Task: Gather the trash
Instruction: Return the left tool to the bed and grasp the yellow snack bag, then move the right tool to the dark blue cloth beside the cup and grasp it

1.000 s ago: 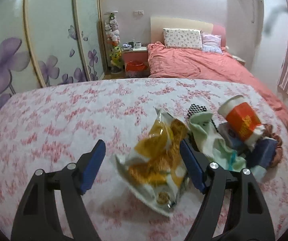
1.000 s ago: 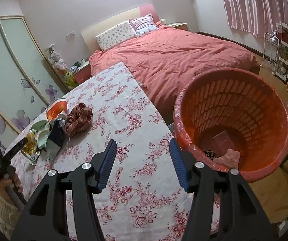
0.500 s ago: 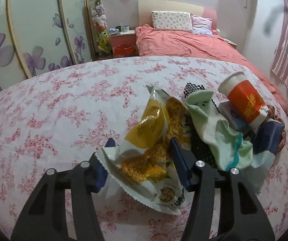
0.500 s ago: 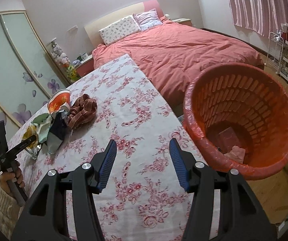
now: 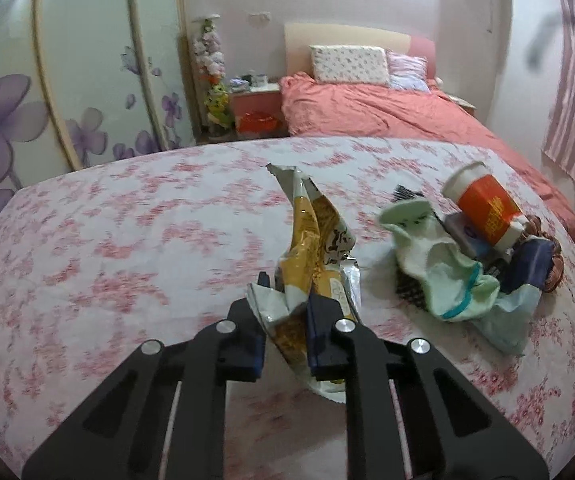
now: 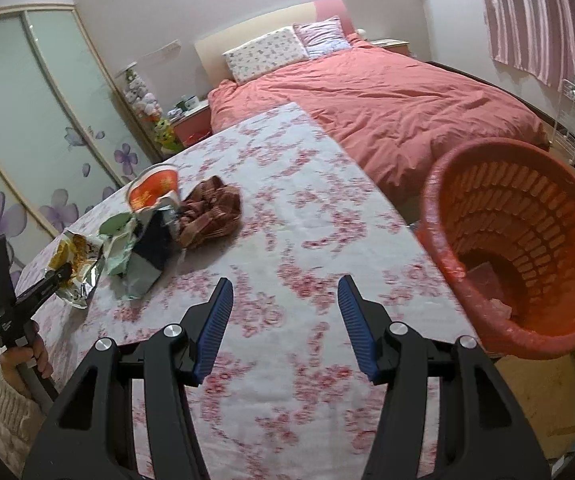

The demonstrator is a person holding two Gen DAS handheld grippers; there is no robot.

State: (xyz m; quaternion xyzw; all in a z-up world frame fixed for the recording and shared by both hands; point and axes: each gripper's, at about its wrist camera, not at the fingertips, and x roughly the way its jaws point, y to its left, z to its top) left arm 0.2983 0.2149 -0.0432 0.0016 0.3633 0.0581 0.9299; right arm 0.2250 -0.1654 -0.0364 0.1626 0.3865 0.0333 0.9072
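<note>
A crumpled yellow and white snack bag (image 5: 311, 240) stands on the flowered tablecloth (image 5: 127, 240). My left gripper (image 5: 285, 304) is closing on its lower end, and the blue pads pinch the foil. Right of it lies a heap: a pale green cloth (image 5: 439, 268), an orange and white paper cup (image 5: 487, 208) on its side, and a dark blue packet (image 5: 527, 264). In the right wrist view my right gripper (image 6: 285, 300) hangs open and empty over the table, left of the orange trash basket (image 6: 527, 220). The left gripper (image 6: 43, 288) on the snack bag (image 6: 75, 256) shows there at far left.
A brown checked cloth (image 6: 211, 212) lies beside the cup (image 6: 153, 190). The basket holds a few scraps at its bottom and sits off the table's right edge. A pink bed (image 6: 387, 112) lies beyond. A person's hand (image 6: 23, 364) in a knitted sleeve grips the left handle.
The left jaws have narrowed from wide apart onto the snack bag, squeezing it upright. The right gripper has drifted left across the table, so the basket now sits further right in its view.
</note>
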